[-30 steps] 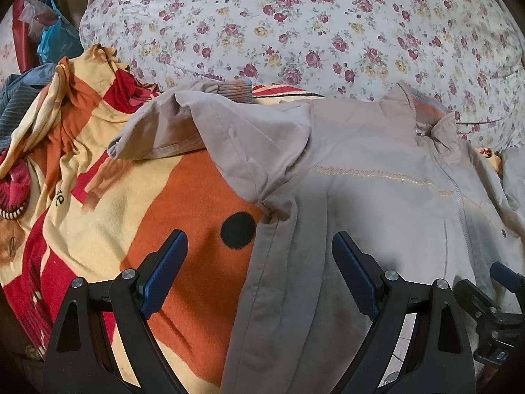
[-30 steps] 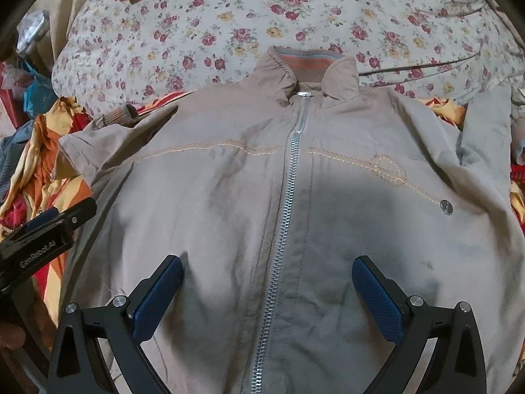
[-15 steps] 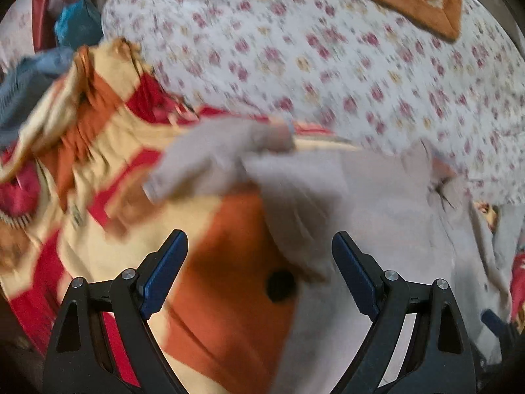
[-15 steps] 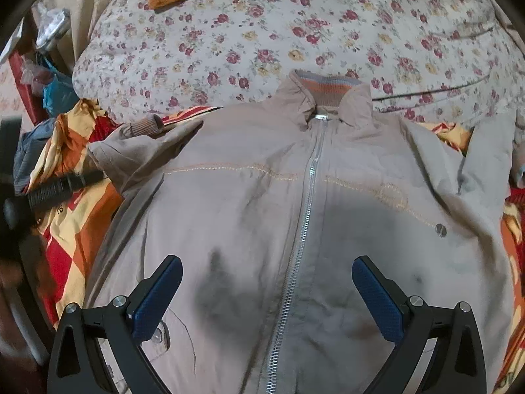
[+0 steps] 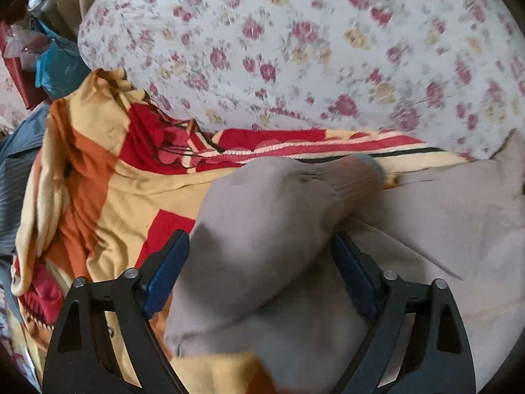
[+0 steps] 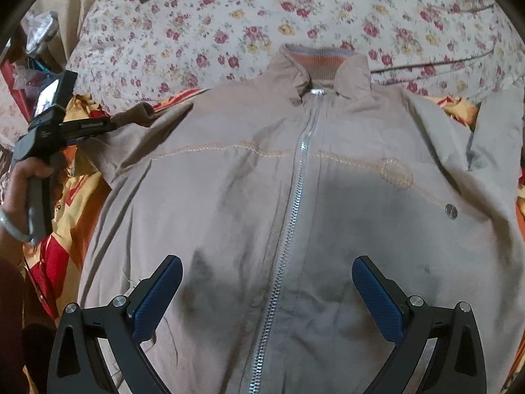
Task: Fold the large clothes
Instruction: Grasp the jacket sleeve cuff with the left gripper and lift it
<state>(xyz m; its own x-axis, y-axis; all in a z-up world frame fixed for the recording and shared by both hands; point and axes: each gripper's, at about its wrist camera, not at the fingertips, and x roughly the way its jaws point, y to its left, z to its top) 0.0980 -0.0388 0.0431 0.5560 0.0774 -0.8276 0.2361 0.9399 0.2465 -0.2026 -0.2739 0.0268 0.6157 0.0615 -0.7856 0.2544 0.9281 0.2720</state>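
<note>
Right, left wrist view: left gripper (image 5: 259,272) fingers apart but closing, with the jacket (image 5: 443,216) sleeve (image 5: 269,229) bunched between them; pads not visibly pressing yet. Cuff (image 5: 357,177) is ribbed, lying by the blanket (image 5: 131,170) on the bed (image 5: 311,49). Frame is blurred, so exact contact is hard to call.

Right wrist view: right gripper (image 6: 265,292) fingers wide apart, nothing held, above the lower front either side of the zip (image 6: 295,207). Jacket lies face up, zipped, collar (image 6: 325,65) toward the floral cover.

Handling, my read: light, soft, thin woven fabric, probably a bit slick. Pinch a doubled layer at the sleeve or shoulder seam; avoid the zip.
</note>
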